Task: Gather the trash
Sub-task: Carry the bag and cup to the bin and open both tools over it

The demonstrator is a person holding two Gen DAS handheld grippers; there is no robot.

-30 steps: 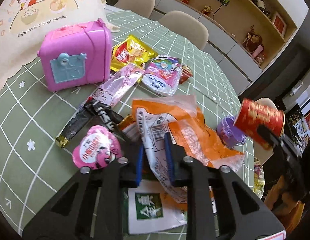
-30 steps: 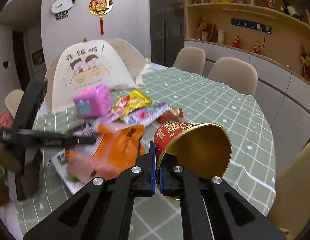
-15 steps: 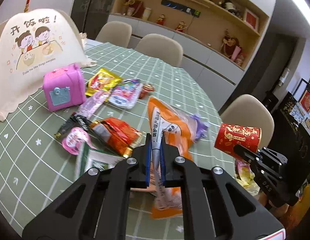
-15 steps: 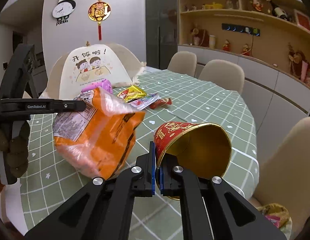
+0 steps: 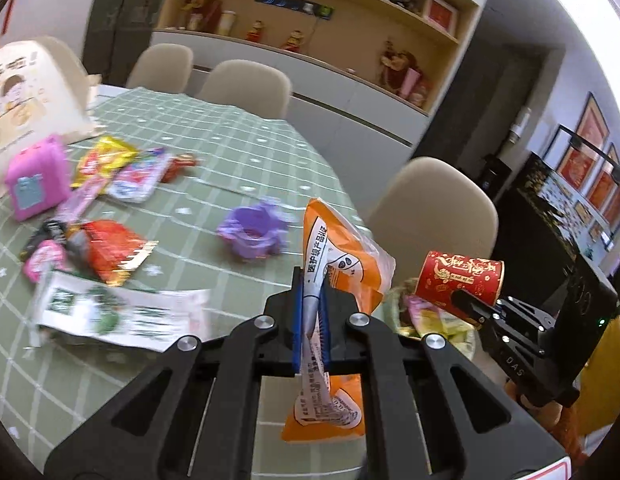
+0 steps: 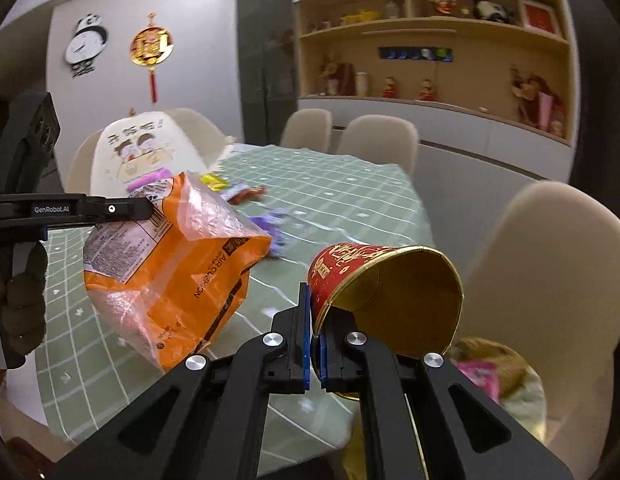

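Two items now off the table (image 5: pixel 238 152), both carried toward the trash bag (image 6: pixel 505 384) beside the chair. A second ago the orange packet (image 5: pixel 341 248) lay among the wrappers under my spread left tongs (image 5: pixel 311 312); now they pinch its edge and it hangs clear of the cloth. Right tongs (image 6: pixel 314 344) stay clamped on the rim of the red paper cup (image 6: pixel 361 268), mouth tipped toward me. Packet: crumpled orange film, clear panel, printed label. Left to collect: red wrapper (image 5: pixel 110 248), green-and-white sachet (image 5: pixel 110 312), purple cup liner (image 5: pixel 254 232).
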